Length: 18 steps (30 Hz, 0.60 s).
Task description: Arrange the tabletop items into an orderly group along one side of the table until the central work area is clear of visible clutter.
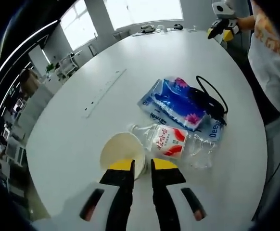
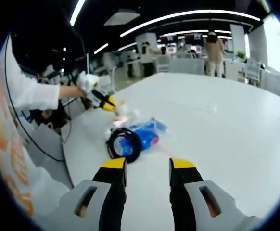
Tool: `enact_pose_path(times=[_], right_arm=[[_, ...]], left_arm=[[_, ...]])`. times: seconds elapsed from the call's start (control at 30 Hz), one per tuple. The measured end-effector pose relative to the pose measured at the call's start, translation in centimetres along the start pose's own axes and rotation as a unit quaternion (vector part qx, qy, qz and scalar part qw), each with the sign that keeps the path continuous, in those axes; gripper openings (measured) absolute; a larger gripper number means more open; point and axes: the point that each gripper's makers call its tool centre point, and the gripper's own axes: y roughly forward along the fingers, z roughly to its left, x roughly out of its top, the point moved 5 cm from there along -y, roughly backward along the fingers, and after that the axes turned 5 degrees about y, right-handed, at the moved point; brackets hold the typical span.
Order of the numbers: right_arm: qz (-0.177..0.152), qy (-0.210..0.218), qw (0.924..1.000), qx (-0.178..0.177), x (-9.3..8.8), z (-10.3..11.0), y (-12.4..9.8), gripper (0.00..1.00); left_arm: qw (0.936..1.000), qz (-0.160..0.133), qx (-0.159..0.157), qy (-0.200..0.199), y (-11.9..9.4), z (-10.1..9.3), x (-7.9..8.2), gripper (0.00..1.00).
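A cream paper cup (image 1: 120,153) lies tipped on the white table (image 1: 77,139), and my left gripper (image 1: 143,166) is shut on its rim wall. Just beyond lie a clear plastic bottle (image 1: 171,142) with a red and white label, a blue tissue pack (image 1: 176,103) and a black cable (image 1: 210,98). My right gripper (image 1: 221,32) hovers far across the table. In the right gripper view, the right gripper (image 2: 147,166) stands open with nothing in it, short of the coiled black cable (image 2: 123,142) and tissue pack (image 2: 147,134). The left gripper (image 2: 108,103) is behind them, in a gloved hand.
A long pale strip (image 1: 104,91) is set into the tabletop. Small items (image 1: 149,29) sit at the table's far end. A person's body (image 1: 274,62) stands at the table's edge. Office desks, chairs and a standing person (image 2: 214,48) lie beyond the table.
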Motion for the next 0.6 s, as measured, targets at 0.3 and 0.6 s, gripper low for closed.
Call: enact_pose_path(times=[0.3,0.6], right_arm=[[-0.003,-0.009,0.9999,0.009,0.1,0.9,-0.1,0.34],[-0.012,-0.009,0.9996,0.022,-0.4,2.1,-0.9,0.34]], left_arm=[[0.9959,-0.016,0.072,-0.052,-2.1,0.7,0.7,0.35],[0.9734,-0.027,0.13,-0.187,-5.3,-0.9,0.9,0.6]])
